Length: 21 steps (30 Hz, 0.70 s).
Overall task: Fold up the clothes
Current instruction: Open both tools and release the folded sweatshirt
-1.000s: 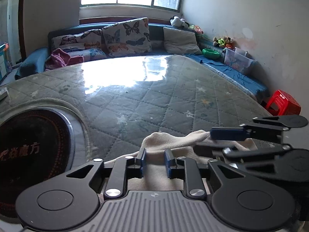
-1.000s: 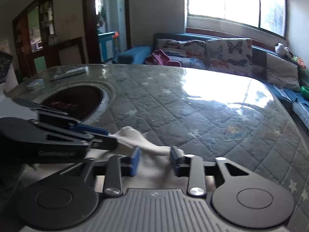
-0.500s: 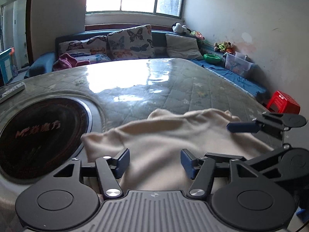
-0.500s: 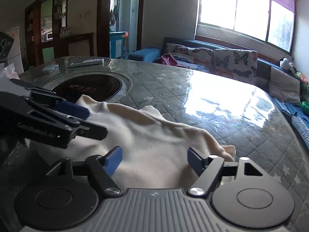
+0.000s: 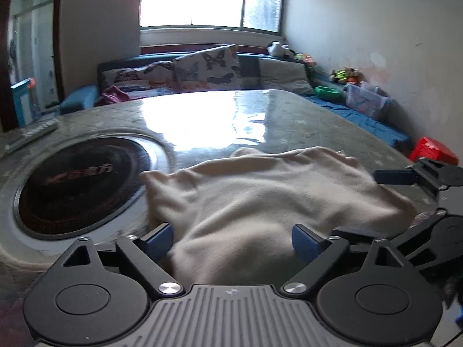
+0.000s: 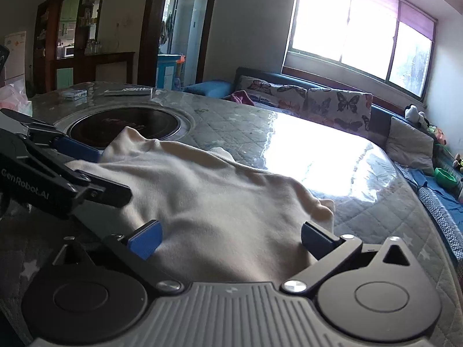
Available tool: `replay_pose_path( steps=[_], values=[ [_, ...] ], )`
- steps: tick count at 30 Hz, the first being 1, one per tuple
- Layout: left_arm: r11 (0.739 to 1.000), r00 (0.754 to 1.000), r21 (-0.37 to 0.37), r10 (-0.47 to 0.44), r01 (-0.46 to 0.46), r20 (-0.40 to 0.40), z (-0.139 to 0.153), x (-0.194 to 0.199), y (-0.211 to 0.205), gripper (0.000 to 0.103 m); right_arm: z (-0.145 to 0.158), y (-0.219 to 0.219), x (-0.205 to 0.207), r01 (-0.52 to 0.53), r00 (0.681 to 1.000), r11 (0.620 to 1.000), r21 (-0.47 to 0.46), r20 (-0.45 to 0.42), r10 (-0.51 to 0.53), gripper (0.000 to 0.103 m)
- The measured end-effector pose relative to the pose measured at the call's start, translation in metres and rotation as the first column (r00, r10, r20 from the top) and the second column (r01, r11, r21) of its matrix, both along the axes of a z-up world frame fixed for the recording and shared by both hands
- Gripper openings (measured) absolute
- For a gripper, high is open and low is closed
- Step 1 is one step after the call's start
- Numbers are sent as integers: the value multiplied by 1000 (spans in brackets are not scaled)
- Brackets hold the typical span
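Observation:
A cream garment [image 5: 260, 199] lies in a rumpled fold on the quilted table, also in the right wrist view [image 6: 208, 190]. My left gripper [image 5: 231, 238] is open, its blue pads spread wide above the near edge of the cloth, holding nothing. My right gripper [image 6: 230, 238] is open too, just above the cloth's near edge. The right gripper shows at the right of the left wrist view [image 5: 428, 190], and the left gripper at the left of the right wrist view [image 6: 58, 167].
A round black cooktop [image 5: 81, 182] is set into the table [image 5: 289, 121] left of the garment. A remote [image 6: 127, 91] and a small box [image 6: 73, 94] lie at the far side. A sofa with cushions [image 5: 202, 69], a red stool [image 5: 434, 150] and a storage box [image 5: 364, 101] stand beyond.
Both grippers let go of the garment and opened wide. They pulled back toward me and the cloth now lies spread over the table.

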<state>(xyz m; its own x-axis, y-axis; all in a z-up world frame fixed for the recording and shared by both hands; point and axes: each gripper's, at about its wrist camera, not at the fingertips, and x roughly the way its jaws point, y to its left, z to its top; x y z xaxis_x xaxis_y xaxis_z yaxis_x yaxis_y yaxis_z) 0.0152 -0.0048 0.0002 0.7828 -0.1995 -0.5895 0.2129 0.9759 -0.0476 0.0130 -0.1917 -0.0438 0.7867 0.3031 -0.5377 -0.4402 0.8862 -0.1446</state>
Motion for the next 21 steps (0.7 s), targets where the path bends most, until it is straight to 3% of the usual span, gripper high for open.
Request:
replay_pose_path(
  steps=[8, 12, 17, 21],
  values=[
    [994, 994, 9, 106, -106, -33, -9, -12, 24, 95, 0, -5, -13, -6, 1000, 999, -33, 23, 7, 103],
    [990, 990, -34, 135, -136, -33, 1, -17, 33, 100, 9, -4, -19, -13, 998, 998, -65, 66, 18, 103],
    [980, 982, -58, 187, -188, -13, 11, -5, 28, 103, 18, 10, -11, 19, 986, 995, -98, 165, -3, 103],
    [974, 975, -41, 221, -221, -25, 7, 7, 24, 103, 15, 20, 1, 17, 986, 994, -107, 168, 1, 103]
  ],
)
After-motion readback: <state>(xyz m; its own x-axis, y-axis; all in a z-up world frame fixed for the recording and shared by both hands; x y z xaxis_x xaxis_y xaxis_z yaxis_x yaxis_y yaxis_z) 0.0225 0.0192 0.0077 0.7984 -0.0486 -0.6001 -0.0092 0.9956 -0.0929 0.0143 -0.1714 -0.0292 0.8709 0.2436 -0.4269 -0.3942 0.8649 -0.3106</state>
